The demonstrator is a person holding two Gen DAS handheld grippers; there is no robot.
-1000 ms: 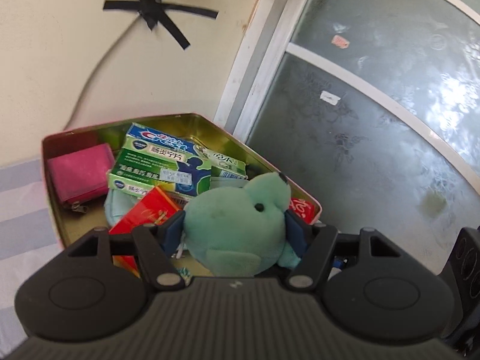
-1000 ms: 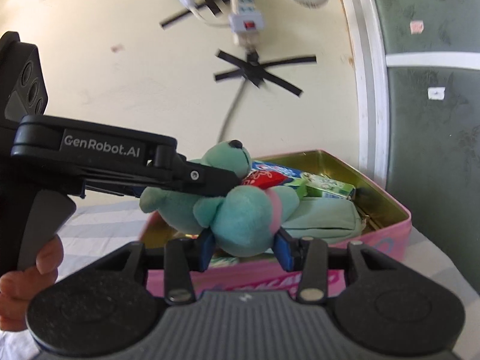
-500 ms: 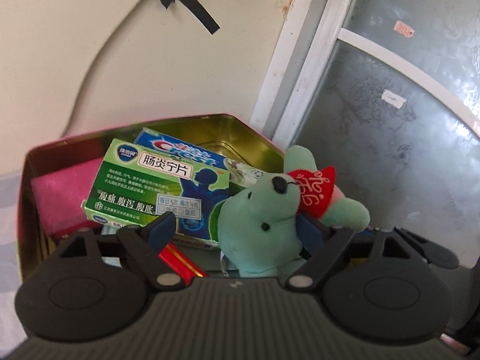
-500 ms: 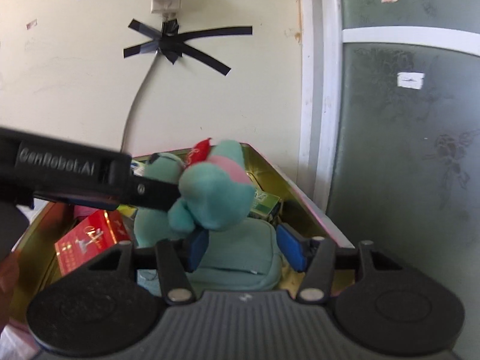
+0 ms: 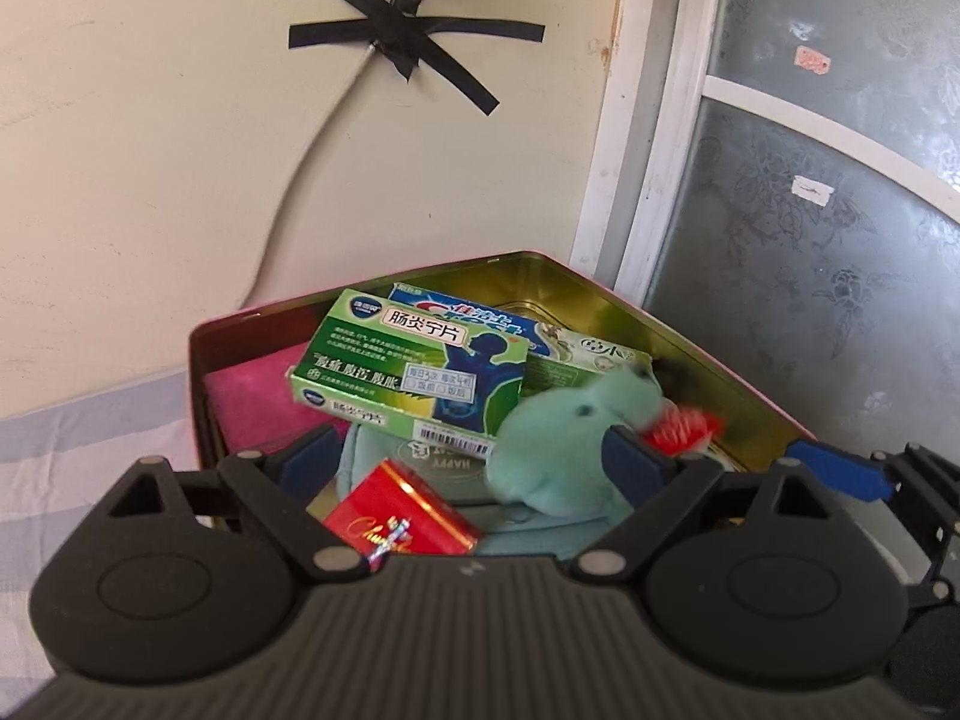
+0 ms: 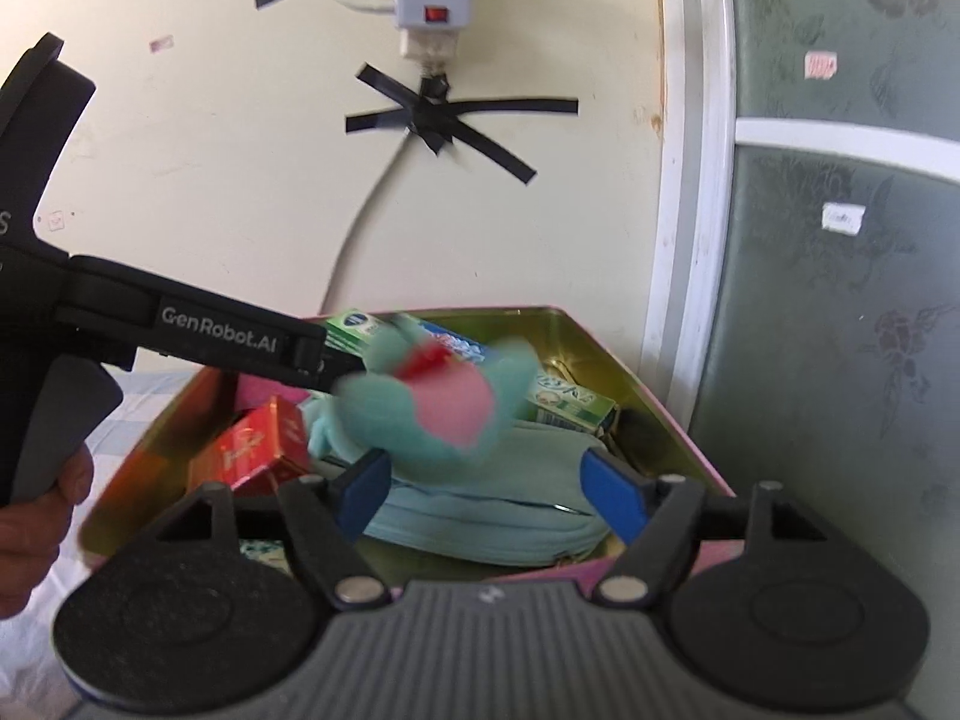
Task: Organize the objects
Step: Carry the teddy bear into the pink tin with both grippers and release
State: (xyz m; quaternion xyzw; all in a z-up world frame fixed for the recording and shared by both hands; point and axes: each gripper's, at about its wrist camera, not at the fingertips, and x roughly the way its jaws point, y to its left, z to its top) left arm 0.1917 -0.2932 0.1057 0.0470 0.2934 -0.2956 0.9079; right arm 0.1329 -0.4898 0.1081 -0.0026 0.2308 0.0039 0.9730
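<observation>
while the blurred plush toy [image 5: 570, 450] is tumbling into the pink tin [image 5: 690, 336] between both wide-open grippers, left gripper [image 5: 474, 456] and right gripper [image 6: 486, 486], the person is best easing back without snagging it

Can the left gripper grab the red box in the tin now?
Probably yes. The left gripper is open, and the red box lies just below its fingers inside the tin, its top uncovered. The plush toy beside the box crowds the right finger.
</observation>
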